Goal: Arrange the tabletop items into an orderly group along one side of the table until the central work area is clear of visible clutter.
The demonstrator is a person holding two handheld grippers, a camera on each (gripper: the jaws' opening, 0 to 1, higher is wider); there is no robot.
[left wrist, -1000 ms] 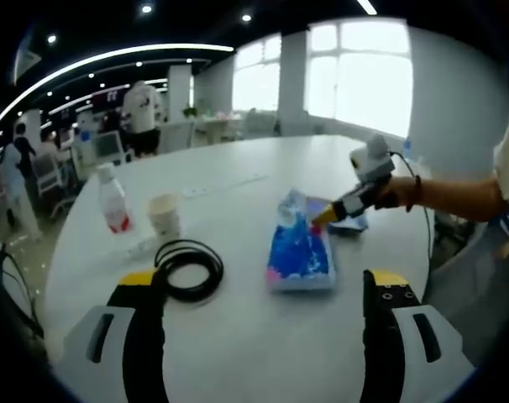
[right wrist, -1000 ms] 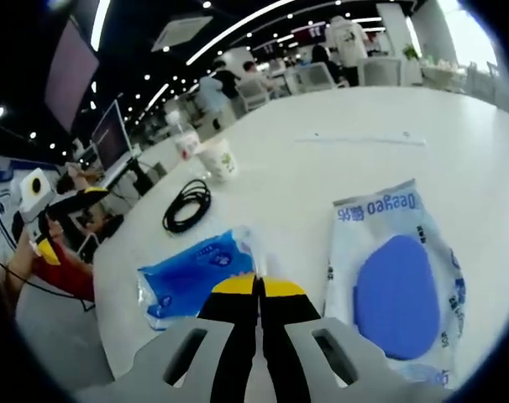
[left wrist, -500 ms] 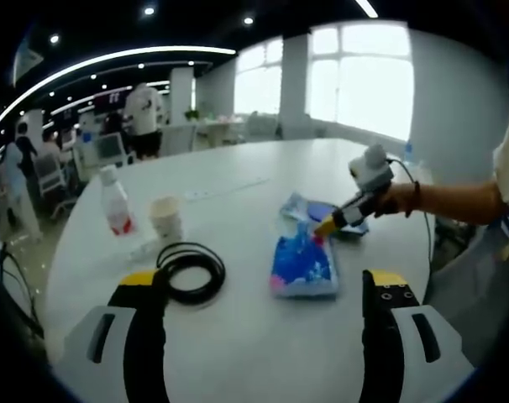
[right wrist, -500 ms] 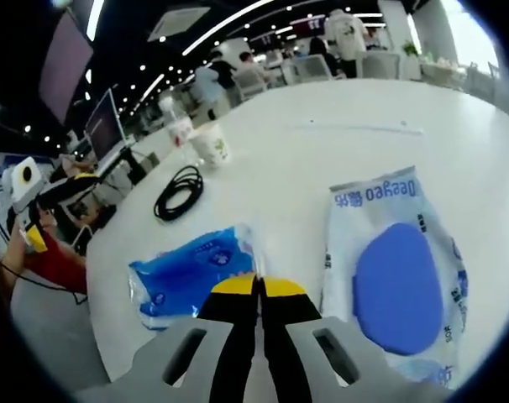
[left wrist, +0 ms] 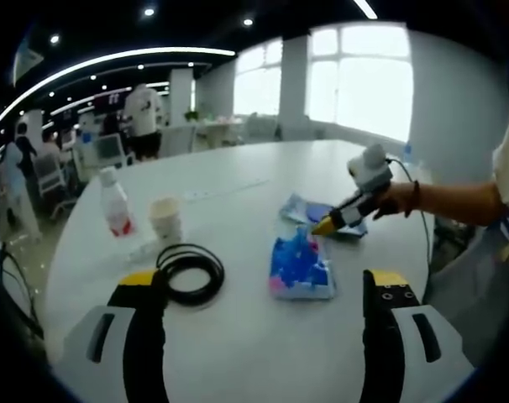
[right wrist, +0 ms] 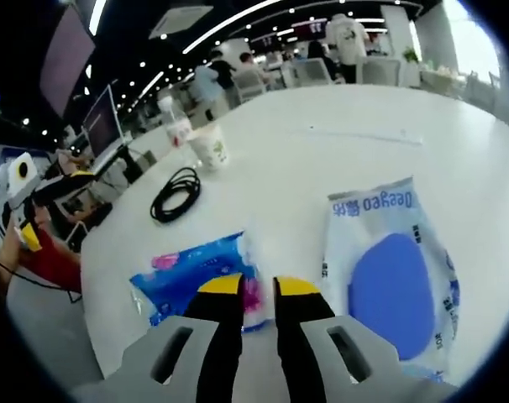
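A blue plastic packet (left wrist: 301,267) lies flat near the middle of the white round table (left wrist: 238,353). Its near edge (right wrist: 196,277) reaches in between the jaws of my right gripper (right wrist: 259,290), which stands slightly open over it. From across the table, the right gripper (left wrist: 326,225) hovers at the packet's far end. A white wipes pack with a blue oval (right wrist: 393,285) lies beside the packet. My left gripper (left wrist: 263,279) is wide open and holds nothing. It stays short of the black cable coil (left wrist: 190,273) and the packet.
A paper cup (left wrist: 165,218) and a red-labelled bottle (left wrist: 113,200) stand beyond the cable coil (right wrist: 175,193). A thin flat strip (left wrist: 225,186) lies farther across the table. The left gripper (right wrist: 49,210) shows at the table's edge. People and desks fill the background.
The right gripper's jaws were shut at the blue packet's edge and have now parted. The packet has slid off the wipes pack, toward the left gripper. The left gripper has stayed put.
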